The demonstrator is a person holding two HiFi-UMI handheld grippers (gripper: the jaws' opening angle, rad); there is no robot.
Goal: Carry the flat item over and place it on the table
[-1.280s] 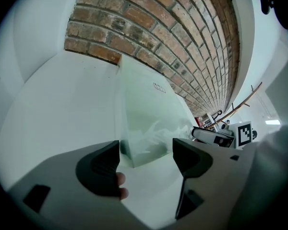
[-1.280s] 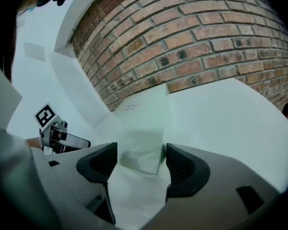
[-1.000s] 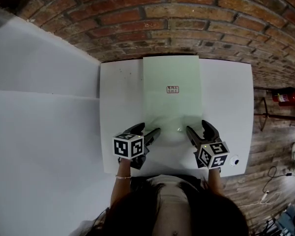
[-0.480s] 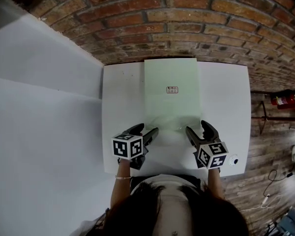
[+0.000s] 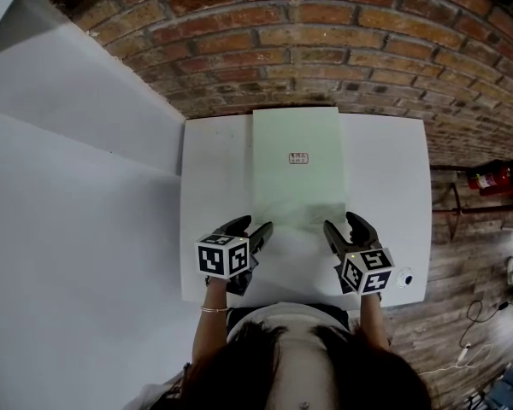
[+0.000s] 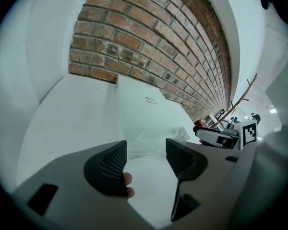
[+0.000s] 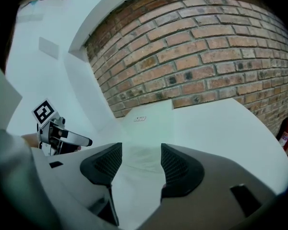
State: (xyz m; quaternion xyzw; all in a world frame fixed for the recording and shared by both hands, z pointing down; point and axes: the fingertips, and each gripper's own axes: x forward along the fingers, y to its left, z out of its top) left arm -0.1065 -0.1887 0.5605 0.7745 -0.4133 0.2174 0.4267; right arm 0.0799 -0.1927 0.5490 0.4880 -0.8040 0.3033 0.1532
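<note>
- The flat item [image 5: 297, 165], pale green with a small label on top, is laid flat on the white table [image 5: 385, 195]. It sits roughly mid-table, with its far edge pushed up to the brick wall [image 5: 325, 49].
- Compared with a second ago, the crinkly clear film at its near end is no longer being fussed with. Both claws are seen hovering just short of that end, with nothing pinched.
- Left claw [image 5: 258, 223]: the jaws are held apart and have just been closing a bit. Only bare table and the film further ahead show between them.
- Right claw [image 5: 339, 220]: same story, with the jaws apart, narrowed a little just now, and nothing gripped.
- So the placing looks basically done. The item has been let go, and probably only backing away is left.
- Containers: none to be found, really. The closest thing is that clear film, which seems to be wrapped round the item and is bunched at the near end. Whether it's a full bag can't be told.
- A small round white thing [image 5: 408, 278] is parked at the table's near right corner and can't be identified. A red fire extinguisher [image 5: 496, 178] is spotted off to the right.
</note>
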